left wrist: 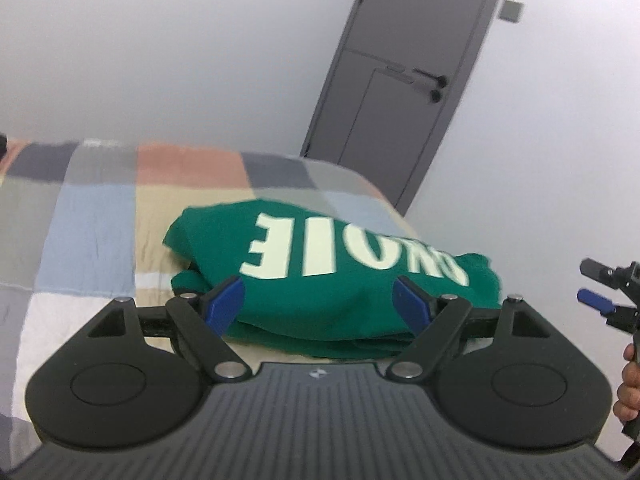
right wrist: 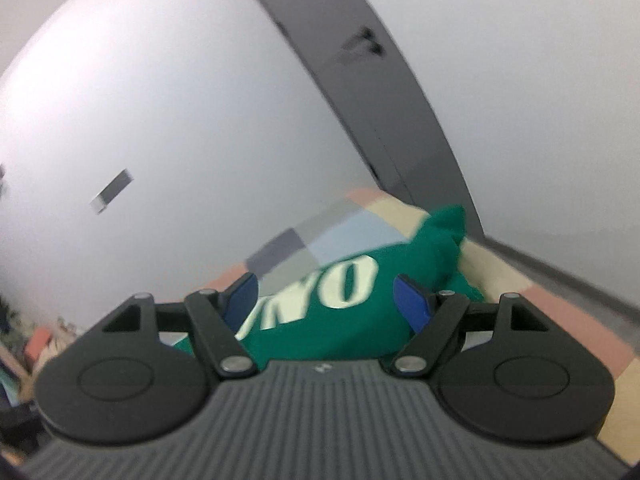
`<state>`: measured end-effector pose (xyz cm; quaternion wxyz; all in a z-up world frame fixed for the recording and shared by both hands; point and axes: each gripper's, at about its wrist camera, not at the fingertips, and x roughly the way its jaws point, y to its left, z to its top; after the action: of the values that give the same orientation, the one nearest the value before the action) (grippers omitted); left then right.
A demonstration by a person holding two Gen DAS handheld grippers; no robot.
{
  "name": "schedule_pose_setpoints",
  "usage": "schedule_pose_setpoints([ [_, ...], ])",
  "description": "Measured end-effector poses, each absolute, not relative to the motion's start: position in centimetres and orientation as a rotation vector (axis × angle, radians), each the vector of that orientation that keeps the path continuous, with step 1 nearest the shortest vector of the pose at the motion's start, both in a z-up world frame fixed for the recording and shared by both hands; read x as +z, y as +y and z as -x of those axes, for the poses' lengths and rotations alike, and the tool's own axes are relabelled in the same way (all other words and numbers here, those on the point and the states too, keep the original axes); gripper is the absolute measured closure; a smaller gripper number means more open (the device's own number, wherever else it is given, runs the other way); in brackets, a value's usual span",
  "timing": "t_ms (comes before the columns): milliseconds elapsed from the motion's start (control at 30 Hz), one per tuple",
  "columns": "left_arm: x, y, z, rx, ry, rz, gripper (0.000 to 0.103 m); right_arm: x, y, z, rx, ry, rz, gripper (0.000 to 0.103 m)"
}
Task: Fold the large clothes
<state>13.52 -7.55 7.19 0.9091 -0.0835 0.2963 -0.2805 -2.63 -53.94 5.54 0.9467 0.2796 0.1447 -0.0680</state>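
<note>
1. Sweatshirt [left wrist: 320,292], green with large white lettering, lies folded in a bundle on the bed [left wrist: 96,216], whose cover is a patchwork of coloured squares.
2. Left gripper [left wrist: 320,304] hovers above the sweatshirt's near edge, jaws spread wide, its blue pads clear of the cloth and holding nothing.
3. Right gripper [right wrist: 330,300] hangs over the sweatshirt's other end, jaws likewise wide and empty, the white lettering showing between its pads.
4. Beyond the sweatshirt stands a dark grey door [left wrist: 400,80] in a white wall.
</note>
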Motion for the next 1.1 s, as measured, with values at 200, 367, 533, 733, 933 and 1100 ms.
schedule_pose_setpoints([
  [200, 10.1, -7.4, -7.9, -0.596, 0.528, 0.104, 0.019, 9.4, -48.9, 7.2, -0.062, 0.254, -0.431, 0.025],
  [367, 11.2, -7.0, -3.1, -0.581, 0.460, 0.043, 0.019, 10.2, -45.1, 10.6, -0.012, 0.234, -0.351, 0.025],
  [533, 11.0, -5.7, 0.3, -0.587, 0.436, 0.054, 0.019, 9.5, -42.0, 13.4, 0.004, 0.236, -0.293, 0.025],
  [733, 10.2, -4.4, 3.1, -0.575, 0.421, 0.051, 0.019, 7.9, -39.6, 15.0, 0.007, 0.265, -0.267, 0.025],
  [933, 9.9, -3.5, 4.5, -0.560, 0.410, 0.046, 0.010, 6.7, -38.0, 15.9, -0.020, 0.275, -0.234, 0.025],
  [1100, 9.9, -3.4, 4.9, -0.547, 0.406, 0.037, 0.002, 5.9, -36.9, 16.5, -0.053, 0.293, -0.211, 0.025],
])
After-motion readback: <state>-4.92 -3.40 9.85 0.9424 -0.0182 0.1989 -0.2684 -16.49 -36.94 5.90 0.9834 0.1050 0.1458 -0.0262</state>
